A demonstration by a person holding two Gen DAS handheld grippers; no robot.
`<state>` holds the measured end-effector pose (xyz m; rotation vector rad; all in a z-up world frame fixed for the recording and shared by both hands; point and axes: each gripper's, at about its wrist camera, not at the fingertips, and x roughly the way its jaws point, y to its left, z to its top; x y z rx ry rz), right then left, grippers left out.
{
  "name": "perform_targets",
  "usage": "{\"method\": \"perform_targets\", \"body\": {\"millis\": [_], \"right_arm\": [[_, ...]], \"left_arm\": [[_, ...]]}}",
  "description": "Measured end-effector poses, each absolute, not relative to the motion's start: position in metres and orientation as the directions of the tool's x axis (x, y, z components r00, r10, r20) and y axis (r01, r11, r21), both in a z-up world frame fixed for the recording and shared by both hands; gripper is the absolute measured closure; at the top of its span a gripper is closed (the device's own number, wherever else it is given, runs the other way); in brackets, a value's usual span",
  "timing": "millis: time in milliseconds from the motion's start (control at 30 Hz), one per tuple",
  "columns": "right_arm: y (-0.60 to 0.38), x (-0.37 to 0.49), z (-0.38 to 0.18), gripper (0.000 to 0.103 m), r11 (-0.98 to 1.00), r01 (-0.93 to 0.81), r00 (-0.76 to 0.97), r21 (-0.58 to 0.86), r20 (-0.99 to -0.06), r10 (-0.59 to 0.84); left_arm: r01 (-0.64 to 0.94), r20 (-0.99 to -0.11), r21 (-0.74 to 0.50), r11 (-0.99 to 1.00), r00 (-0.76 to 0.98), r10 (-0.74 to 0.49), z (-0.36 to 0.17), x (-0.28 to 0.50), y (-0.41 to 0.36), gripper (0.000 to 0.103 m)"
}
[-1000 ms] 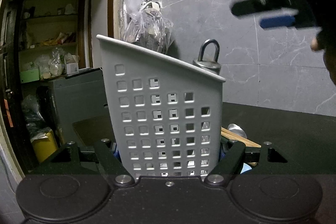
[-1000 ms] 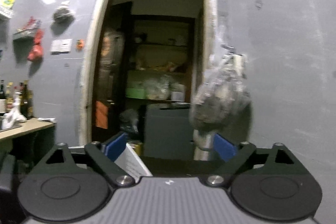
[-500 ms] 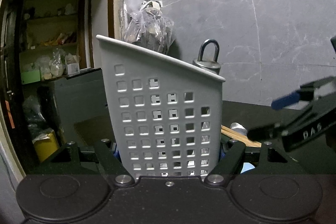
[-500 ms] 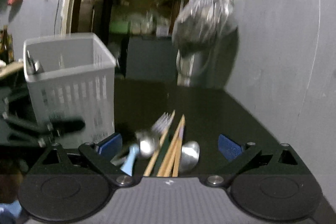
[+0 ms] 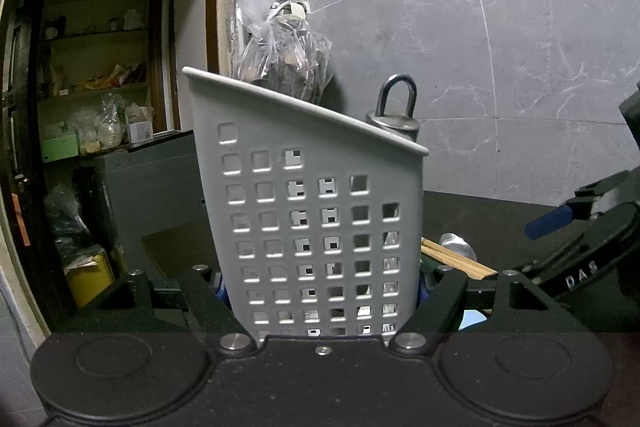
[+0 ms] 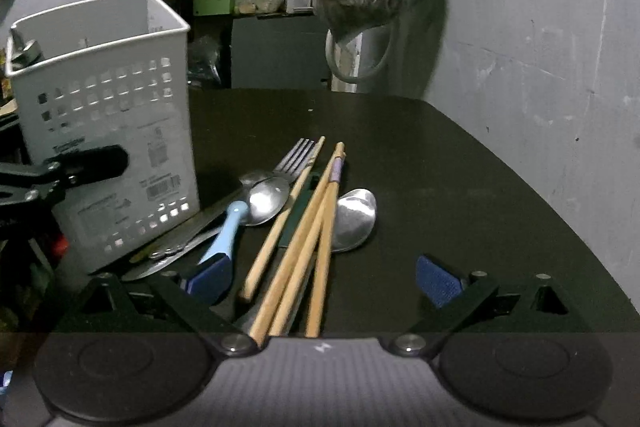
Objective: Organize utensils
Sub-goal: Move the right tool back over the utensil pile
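Since a second ago, my right claw (image 6: 320,281) has dropped from facing the doorway to hang wide over the chopsticks (image 6: 298,251) on the counter (image 6: 460,187); light, stiff, slippery, best pinched mid-shaft. My left claw (image 5: 322,301) clamps the basket (image 5: 308,211).

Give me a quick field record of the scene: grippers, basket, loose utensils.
left gripper: shut on the white basket
right gripper: open, holding nothing, above the chopsticks
basket state: upright on the black table, one metal item inside at a corner
loose utensils: chopsticks, fork, two metal spoons, blue-handled spoon
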<state>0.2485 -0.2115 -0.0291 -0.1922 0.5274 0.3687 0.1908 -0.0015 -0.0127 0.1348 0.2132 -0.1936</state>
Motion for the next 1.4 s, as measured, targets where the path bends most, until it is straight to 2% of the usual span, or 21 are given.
{"method": "perform_targets", "body": {"millis": [233, 500, 733, 1400], "right_arm": [[-0.225, 0.272, -0.021, 0.001, 0.939, -0.335, 0.813, -0.08, -0.528, 0.245], [-0.231, 0.318, -0.023, 0.001, 0.97, -0.202, 0.809, -0.138, -0.582, 0.085], [-0.22, 0.335, -0.029, 0.001, 0.96, -0.249, 0.786, -0.13, -0.605, 0.122], [-0.227, 0.326, -0.025, 0.001, 0.958, -0.245, 0.811, -0.147, -0.573, 0.119]], "left_arm": [[0.206, -0.222, 0.113, 0.972, 0.959, -0.177, -0.013, 0.191, -0.001, 0.026], [0.204, -0.222, 0.111, 0.973, 0.959, -0.176, -0.012, 0.19, -0.002, 0.026], [0.198, -0.221, 0.113, 0.974, 0.96, -0.17, -0.012, 0.189, -0.003, 0.026], [0.196, -0.222, 0.117, 0.974, 0.961, -0.167, -0.012, 0.189, -0.005, 0.026]]}}
